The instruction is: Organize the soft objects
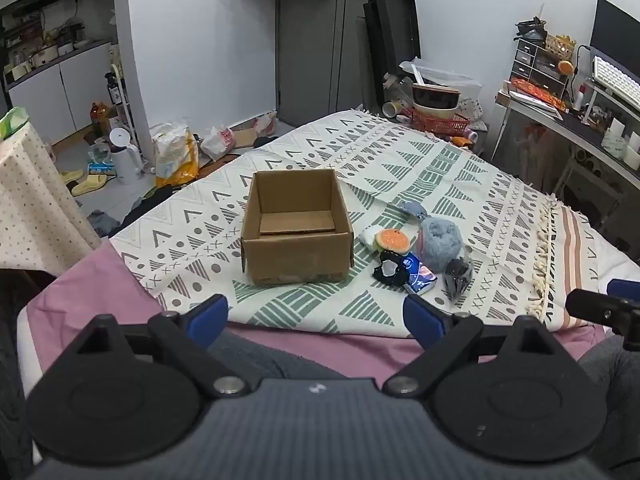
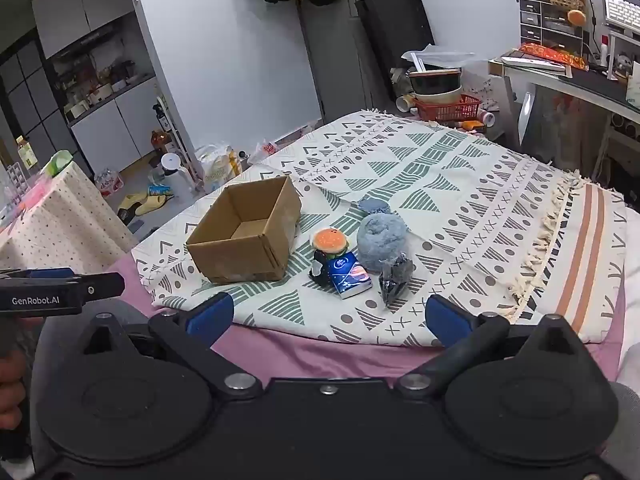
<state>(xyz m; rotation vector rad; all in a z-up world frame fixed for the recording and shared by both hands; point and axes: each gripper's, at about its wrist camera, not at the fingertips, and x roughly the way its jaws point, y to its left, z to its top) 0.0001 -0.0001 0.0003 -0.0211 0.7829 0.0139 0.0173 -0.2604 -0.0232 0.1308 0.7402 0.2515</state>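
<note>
Item: open brown cardboard box (image 1: 296,226), nothing inside but its folded flaps, on the patterned cream-and-green blanket (image 2: 440,184).
Just right of the box: orange burger plush (image 2: 330,242), fluffy blue-grey plush (image 2: 380,240), blue tissue packet (image 2: 350,276), black-and-white plush (image 2: 320,270), dark bagged bundle (image 2: 396,280).
Step, as I judge: nothing collected yet; next I reach for the pile.
Left gripper (image 1: 316,318): spread wide, holding nothing.
Right gripper (image 2: 328,316): likewise, short of the pile.

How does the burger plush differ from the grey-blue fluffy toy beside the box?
The burger plush is orange-topped with a green layer; the fluffy toy is plain grey-blue. The burger plush is clearly smaller and smooth-surfaced, the fluffy toy bulkier and shaggy. The burger plush lies nearer the cardboard box. Both rest on the patterned blanket, outside the box, ungrasped.
</note>
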